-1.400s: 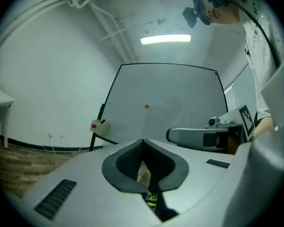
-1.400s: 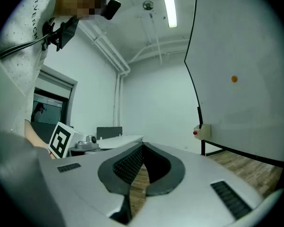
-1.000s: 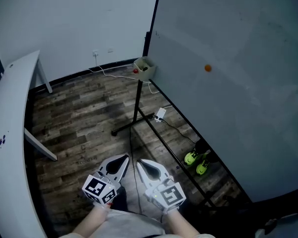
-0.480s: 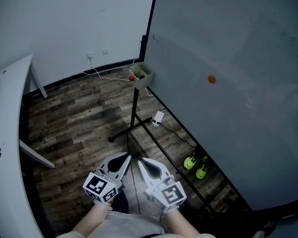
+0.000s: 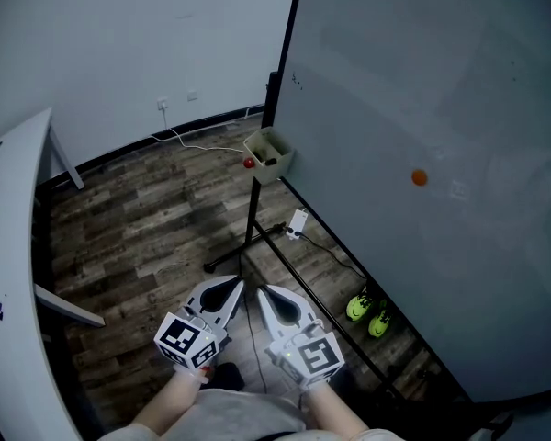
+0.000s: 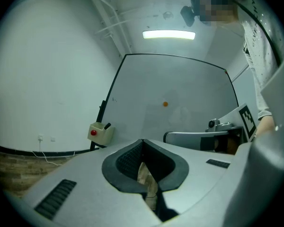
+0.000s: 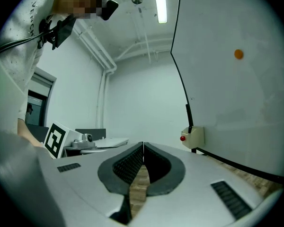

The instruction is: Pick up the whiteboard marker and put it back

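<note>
The left gripper (image 5: pixel 232 288) and right gripper (image 5: pixel 261 292), jaws pressed together on nothing, hung low before the whiteboard (image 5: pixel 422 99), while what looked like the marker (image 6: pixel 107 126) stood in the box (image 5: pixel 281 162) at the whiteboard's left edge.

2 green shoes (image 5: pixel 358 307) sit side by side on the wooden floor (image 5: pixel 138 219).

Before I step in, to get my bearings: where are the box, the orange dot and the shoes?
box (image 5: pixel 270 152), head view, its middle.
orange dot (image 5: pixel 420 178), head view, its middle.
shoes (image 5: pixel 356 308), head view, the left-hand shoe.
</note>
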`<state>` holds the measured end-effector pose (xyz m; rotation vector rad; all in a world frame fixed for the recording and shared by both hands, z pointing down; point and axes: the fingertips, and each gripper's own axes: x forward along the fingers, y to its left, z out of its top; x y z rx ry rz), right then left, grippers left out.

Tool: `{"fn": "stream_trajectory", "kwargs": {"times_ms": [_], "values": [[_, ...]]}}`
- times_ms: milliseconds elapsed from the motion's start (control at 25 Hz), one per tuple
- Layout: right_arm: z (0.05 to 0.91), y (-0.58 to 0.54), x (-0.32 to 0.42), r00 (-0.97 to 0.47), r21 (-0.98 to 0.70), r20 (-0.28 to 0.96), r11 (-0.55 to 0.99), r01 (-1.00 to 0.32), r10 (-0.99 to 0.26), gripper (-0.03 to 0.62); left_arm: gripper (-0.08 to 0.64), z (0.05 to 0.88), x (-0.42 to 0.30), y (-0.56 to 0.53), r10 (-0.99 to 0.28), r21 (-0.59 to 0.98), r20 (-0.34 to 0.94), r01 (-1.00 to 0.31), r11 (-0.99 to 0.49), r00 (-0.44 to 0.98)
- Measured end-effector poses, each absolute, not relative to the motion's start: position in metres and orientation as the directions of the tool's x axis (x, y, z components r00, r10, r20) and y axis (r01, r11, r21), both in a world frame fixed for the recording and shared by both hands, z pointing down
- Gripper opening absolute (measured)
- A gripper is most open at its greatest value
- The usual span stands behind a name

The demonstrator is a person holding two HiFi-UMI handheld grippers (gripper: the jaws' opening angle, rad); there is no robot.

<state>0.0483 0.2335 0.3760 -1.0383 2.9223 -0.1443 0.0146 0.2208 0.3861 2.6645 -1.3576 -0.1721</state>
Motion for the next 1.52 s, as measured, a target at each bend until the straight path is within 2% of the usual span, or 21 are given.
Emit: {"fn": "stream_trajectory", "kwargs": {"times_ms": [280,680,1520], "values": [[0.375,0.179,0.032,-0.740,-0.095,-0.023,0.739,-0.667,-0.672,0.020,0.015,0.388,-0.002,0.169,-0.784,0.178,-0.040,-0.768,-0.615,0.619],[0.381,0.133,0.003,-0.700,-0.094,0.032,0.695,-0.712,-0.713,0.020,0.015,0.391,-0.032,0.124,-0.764,0.167,-0.052,-0.749,-0.642,0.643],[0.378,0.086,-0.007,-0.707,-0.087,-0.026,0.706,-0.703,-0.707,0.020,0.015,0.399,-0.043,0.078,-0.767,0.206,-0.049,-0.745,-0.634,0.639]]}}
